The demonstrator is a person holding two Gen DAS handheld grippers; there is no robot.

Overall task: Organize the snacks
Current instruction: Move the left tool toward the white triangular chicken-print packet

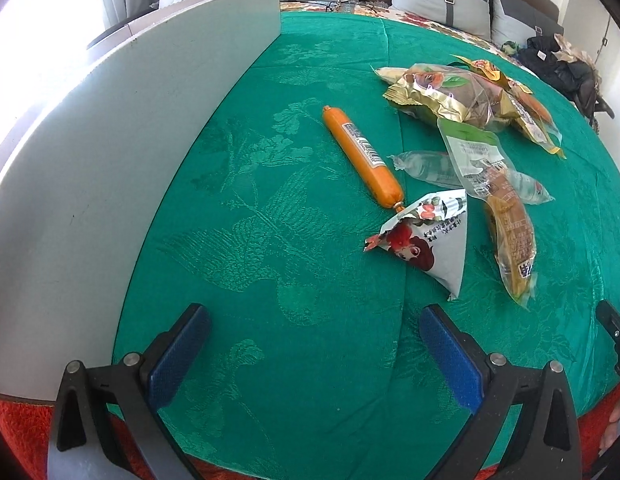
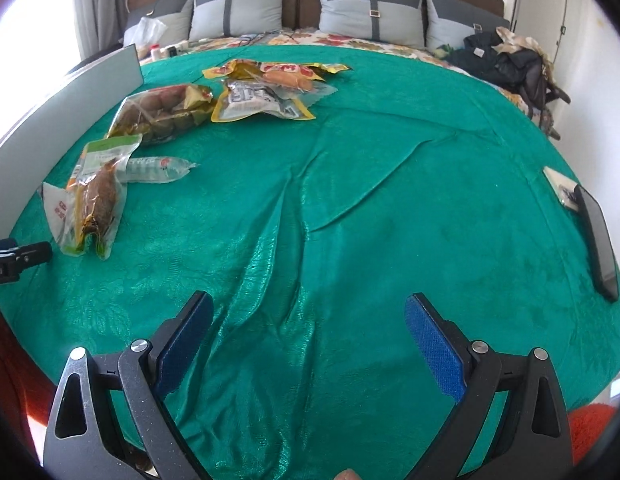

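Snacks lie scattered on a green cloth (image 1: 294,240). An orange sausage stick (image 1: 363,156) lies ahead of my left gripper (image 1: 313,316), which is open and empty. Beside it sit a white triangular packet (image 1: 433,240), a brown bun in clear wrap (image 1: 509,232), a clear packet (image 1: 429,168) and a gold bag of round brown snacks (image 1: 449,96). My right gripper (image 2: 310,312) is open and empty over bare cloth (image 2: 389,200). In its view the bun (image 2: 100,196), gold bag (image 2: 162,112) and yellow packets (image 2: 266,92) lie far left.
A grey board (image 1: 110,168) stands upright along the left edge of the cloth. A dark phone-like slab (image 2: 597,236) lies at the right edge. Pillows (image 2: 373,8) and a pile of dark clothes (image 2: 509,60) are behind.
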